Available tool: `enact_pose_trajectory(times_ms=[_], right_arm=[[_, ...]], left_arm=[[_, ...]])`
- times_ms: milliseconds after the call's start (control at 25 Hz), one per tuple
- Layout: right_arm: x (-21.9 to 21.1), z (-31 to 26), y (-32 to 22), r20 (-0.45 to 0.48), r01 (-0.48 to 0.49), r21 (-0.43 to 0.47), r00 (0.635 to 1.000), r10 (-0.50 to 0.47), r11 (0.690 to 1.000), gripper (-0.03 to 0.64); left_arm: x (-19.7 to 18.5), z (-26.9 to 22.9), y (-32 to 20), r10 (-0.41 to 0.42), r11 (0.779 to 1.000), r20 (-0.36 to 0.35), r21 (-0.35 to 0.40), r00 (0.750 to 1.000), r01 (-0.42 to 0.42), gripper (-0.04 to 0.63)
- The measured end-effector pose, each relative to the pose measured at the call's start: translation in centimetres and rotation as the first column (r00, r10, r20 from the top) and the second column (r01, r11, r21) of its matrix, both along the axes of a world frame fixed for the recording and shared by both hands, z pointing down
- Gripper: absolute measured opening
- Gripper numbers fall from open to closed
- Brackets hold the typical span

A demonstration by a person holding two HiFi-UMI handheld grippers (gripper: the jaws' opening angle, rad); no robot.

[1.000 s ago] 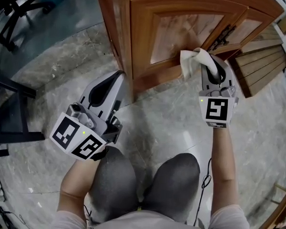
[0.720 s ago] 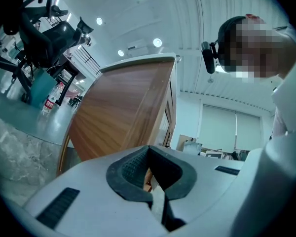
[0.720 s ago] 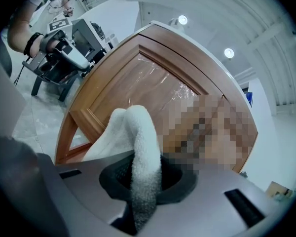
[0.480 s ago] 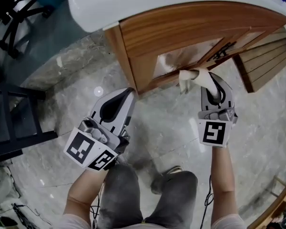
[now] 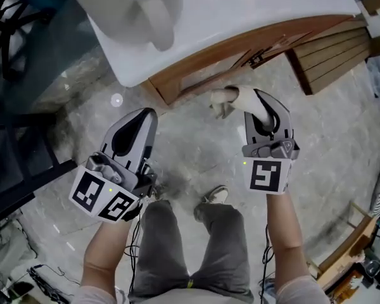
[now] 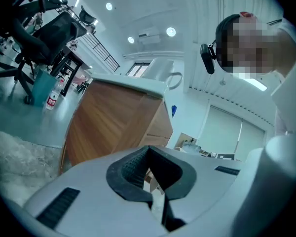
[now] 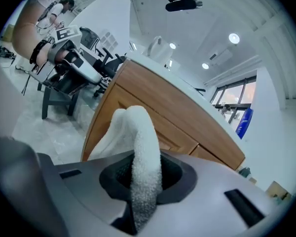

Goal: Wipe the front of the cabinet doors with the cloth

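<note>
Looking down in the head view, the right gripper (image 5: 258,103) is clamped on the white cloth (image 5: 226,100). The cloth hangs over the marble floor (image 5: 196,144) near the cabinet doors (image 5: 206,68) but apart from them. The left gripper (image 5: 139,122) hovers lower and to the side, carrying nothing. The white countertop (image 5: 240,11) overhangs the wood, so I judge that the cloth must go in under that lip and lie flat on the panel. The dark door handle (image 5: 256,59) is something to wipe around, not snag. A white jug (image 5: 145,8) stands on the top, a slatted wooden piece (image 5: 329,49) lies to the right, and the person's shoe (image 5: 216,195) is planted close below.

The left gripper view shows the left gripper (image 6: 149,171) with its pads drawn together and nothing between them. Beyond it stand the cabinet (image 6: 113,122), a bottle (image 6: 52,97) on the floor and a black chair (image 6: 39,33), both well clear.

In the right gripper view the right gripper (image 7: 138,179) pinches the cloth (image 7: 143,147) firmly, and a fold stands up past the jaws. That free fold is what should meet the cabinet (image 7: 158,112); pressing broad and even would stop it bunching.
</note>
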State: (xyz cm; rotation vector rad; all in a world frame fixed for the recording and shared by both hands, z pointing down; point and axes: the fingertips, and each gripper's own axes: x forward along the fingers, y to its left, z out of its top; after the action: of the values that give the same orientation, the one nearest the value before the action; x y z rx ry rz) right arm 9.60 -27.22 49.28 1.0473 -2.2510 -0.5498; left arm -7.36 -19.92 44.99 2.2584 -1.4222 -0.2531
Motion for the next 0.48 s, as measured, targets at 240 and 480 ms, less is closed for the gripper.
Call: enact_pose_trajectory(times_ms=[240, 480], right_arm=[[0.0, -9.2, 0.4, -0.001, 0.007, 0.002, 1.0, -0.007, 1.0, 0.072], [0.2, -17.5, 1.7, -0.001, -0.021, -0.012, 1.0, 0.021, 1.0, 0.072]], left_arm=[[-0.2, -8.7, -0.1, -0.017, 1.0, -0.023, -0.013, 1.0, 0.016, 0.015], [-2.0, -17.7, 0.8, -0.053, 0.999, -0.007, -0.004, 0.999, 0.053, 0.015]])
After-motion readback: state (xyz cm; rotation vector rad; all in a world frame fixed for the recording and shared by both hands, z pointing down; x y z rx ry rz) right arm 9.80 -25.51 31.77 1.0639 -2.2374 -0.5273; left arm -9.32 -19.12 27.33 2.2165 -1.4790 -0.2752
